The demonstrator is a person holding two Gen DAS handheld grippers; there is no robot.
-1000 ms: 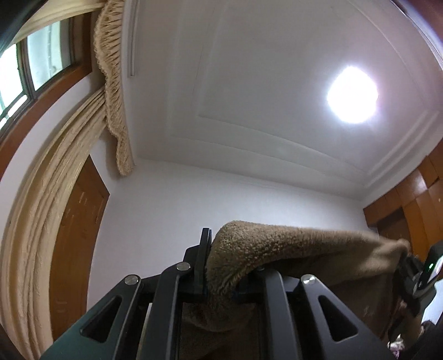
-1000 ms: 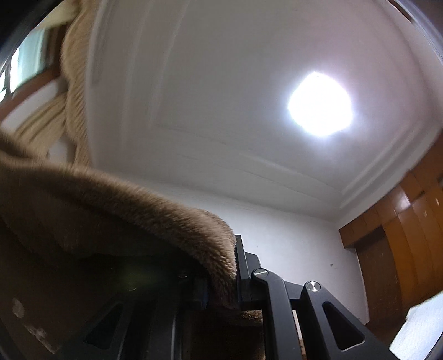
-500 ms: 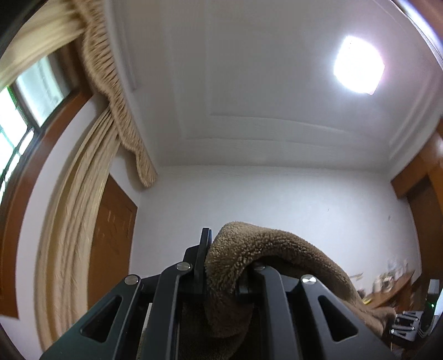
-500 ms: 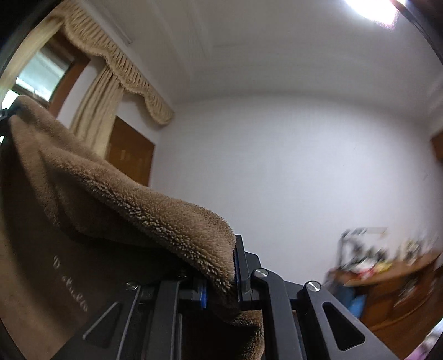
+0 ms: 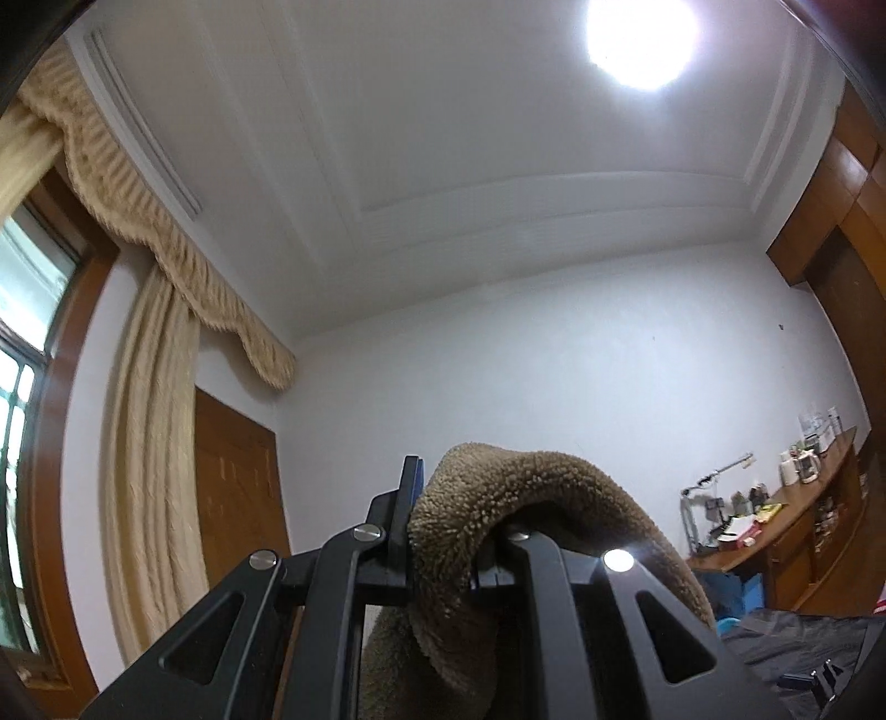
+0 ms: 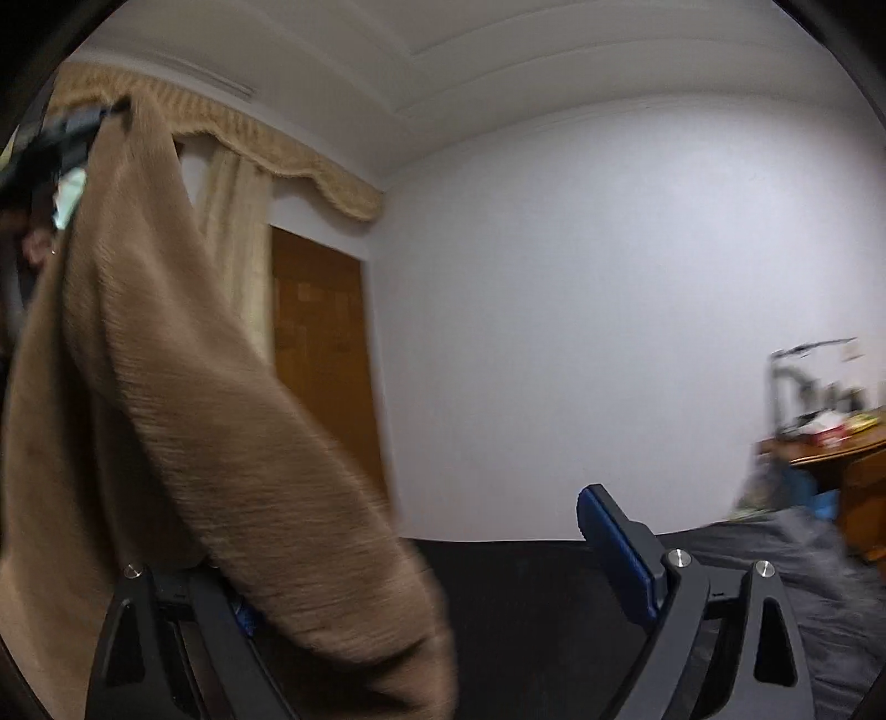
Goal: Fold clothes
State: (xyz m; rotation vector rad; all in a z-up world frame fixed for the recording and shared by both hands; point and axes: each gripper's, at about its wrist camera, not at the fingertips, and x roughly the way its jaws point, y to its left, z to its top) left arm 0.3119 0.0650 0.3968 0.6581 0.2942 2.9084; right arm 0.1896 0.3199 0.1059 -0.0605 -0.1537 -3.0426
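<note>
Fleece (image 5: 470, 531) hangs from the left gripper (image 5: 443, 531), whose jaws are pinched tight on a thick folded edge, the pile bulging over the top of the fingers. From there the brown cloth falls down and away to the right in the left wrist view. The right gripper (image 6: 410, 559) has just been opening: its jaws now stand wide apart, and the fleece (image 6: 183, 421) drapes loose across the left finger without being pressed by either pad, the blue pad (image 6: 614, 548) on the right finger bare.

As I judge it, the step in hand is a regrip: one corner let go so the garment hangs from a single hold. To do it well, keep the left pinch firm and high so the cloth clears the dark bedding (image 6: 775, 559) below, let it settle and stop swinging, then bring the open jaws to a clean single edge, not a bunched fold.

Only the right wrist view shows the whole drop of the garment, running up to the left gripper (image 6: 61, 133) at the top left corner, blurred. Only the left view shows the grip itself sharply, plus a cluttered desk (image 5: 797, 515) and the ceiling lamp (image 5: 642, 39)
</note>
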